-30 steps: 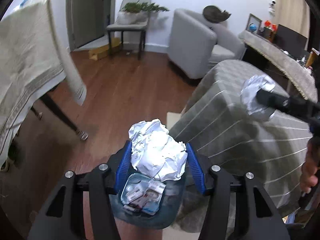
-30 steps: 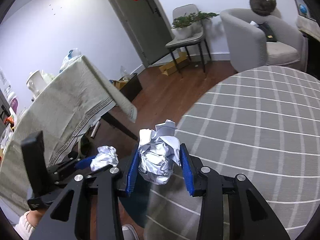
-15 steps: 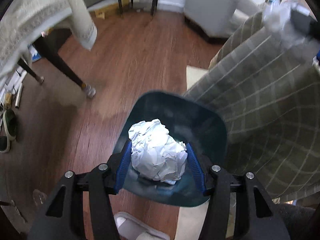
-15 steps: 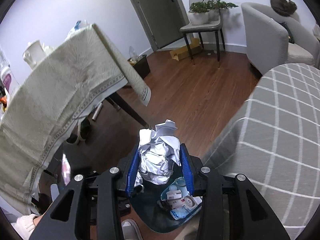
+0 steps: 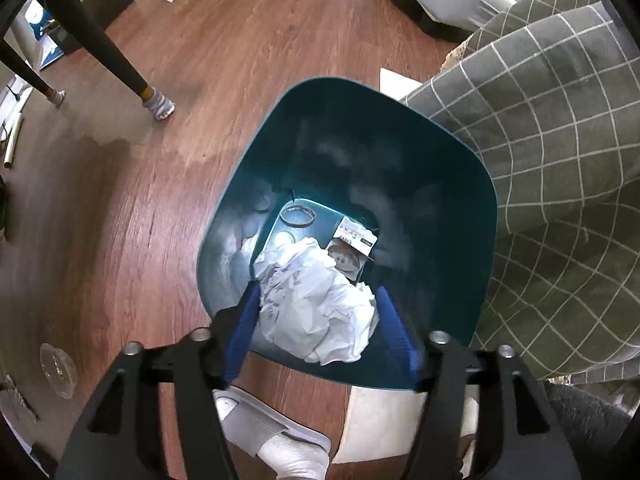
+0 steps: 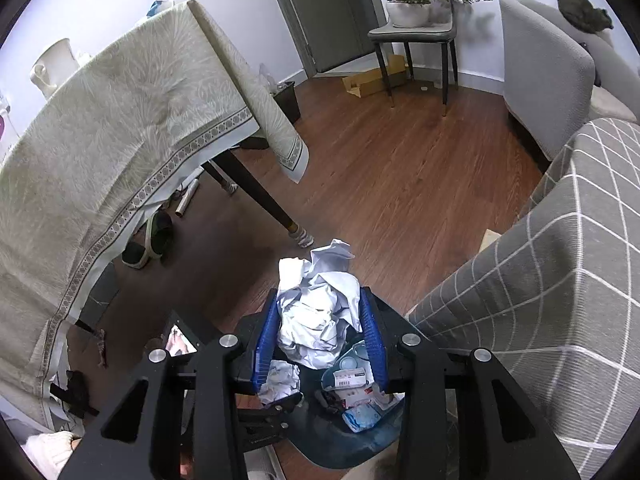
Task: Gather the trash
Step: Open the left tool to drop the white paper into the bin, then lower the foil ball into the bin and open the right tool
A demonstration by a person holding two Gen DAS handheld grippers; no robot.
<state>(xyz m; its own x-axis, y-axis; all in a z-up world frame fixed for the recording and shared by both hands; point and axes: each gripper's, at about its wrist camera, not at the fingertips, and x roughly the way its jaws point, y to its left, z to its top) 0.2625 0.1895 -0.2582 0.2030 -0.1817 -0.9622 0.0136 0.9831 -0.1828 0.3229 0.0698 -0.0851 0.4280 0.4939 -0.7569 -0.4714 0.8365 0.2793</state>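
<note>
**binwatcher:** Jaws on the left gripper (image 5: 316, 320) were opening right over the teal trash bin (image 5: 452, 320). The crumpled white paper ball (image 5: 316, 312) sat between the blue pads, with a gap showing on the right side, so it looked like the drop step and the ball was basically let go. The right gripper (image 6: 320, 332) was a different story: jaws part closed and clamped tight on its own crumpled paper wad (image 6: 316, 312), held above the bin's near edge.

**tidy_tom:** So next would be the left one clearing out of the way and the right one getting centred over the opening before it lets go?

**binwatcher:** That was my read. The left wrist view looked straight down into the bin, at a printed packet (image 5: 354, 236) and a ring-shaped thing on the bottom. The right wrist view barely showed that, but it did show the plaid-covered table (image 6: 560, 280) beside the bin and the left gripper's body underneath.
</note>
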